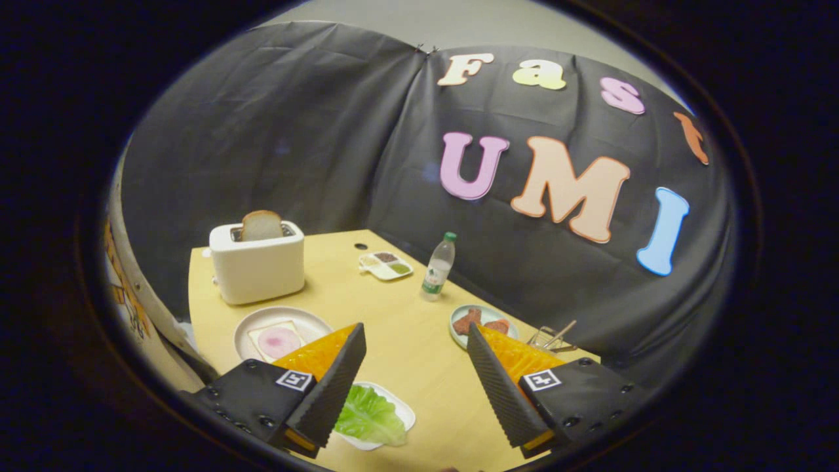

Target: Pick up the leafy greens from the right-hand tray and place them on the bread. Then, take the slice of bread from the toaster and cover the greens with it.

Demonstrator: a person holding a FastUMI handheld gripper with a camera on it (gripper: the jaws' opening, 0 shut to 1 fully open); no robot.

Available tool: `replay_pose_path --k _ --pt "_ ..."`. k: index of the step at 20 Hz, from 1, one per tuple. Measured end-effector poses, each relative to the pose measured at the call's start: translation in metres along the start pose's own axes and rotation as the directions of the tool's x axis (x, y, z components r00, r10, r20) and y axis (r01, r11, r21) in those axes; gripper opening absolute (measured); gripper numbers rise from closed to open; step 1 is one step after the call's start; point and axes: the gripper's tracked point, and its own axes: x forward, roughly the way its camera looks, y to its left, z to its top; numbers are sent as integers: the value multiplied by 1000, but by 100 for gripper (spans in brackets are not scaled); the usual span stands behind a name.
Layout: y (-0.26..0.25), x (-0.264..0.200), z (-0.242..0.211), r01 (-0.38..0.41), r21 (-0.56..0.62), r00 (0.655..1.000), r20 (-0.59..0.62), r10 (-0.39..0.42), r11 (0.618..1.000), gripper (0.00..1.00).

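My gripper (416, 337) hangs open above the wooden table, with nothing between its fingers. A green lettuce leaf (370, 414) lies on a small white tray (401, 408) just beside the left finger (331, 387), partly hidden by it. Beyond that finger a white plate (252, 328) holds a slice of bread (270, 337) with a pink round of ham on top. Farther back stands a white toaster (257, 265) with a second bread slice (261, 225) sticking up from its slot.
A small plate of brown pieces (484, 322) sits just beyond the right finger, with a wire holder (550, 337) beside it. A clear bottle with a green cap (438, 265) and a divided dish (385, 264) stand at the back near the cloth wall.
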Motion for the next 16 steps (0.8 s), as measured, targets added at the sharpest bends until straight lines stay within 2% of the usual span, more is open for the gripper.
replay_pose_path --k 8,16 --pt "23 25 -68 -160 -16 978 -136 156 987 100" --pt "47 42 -143 -274 -6 919 -297 260 962 100"
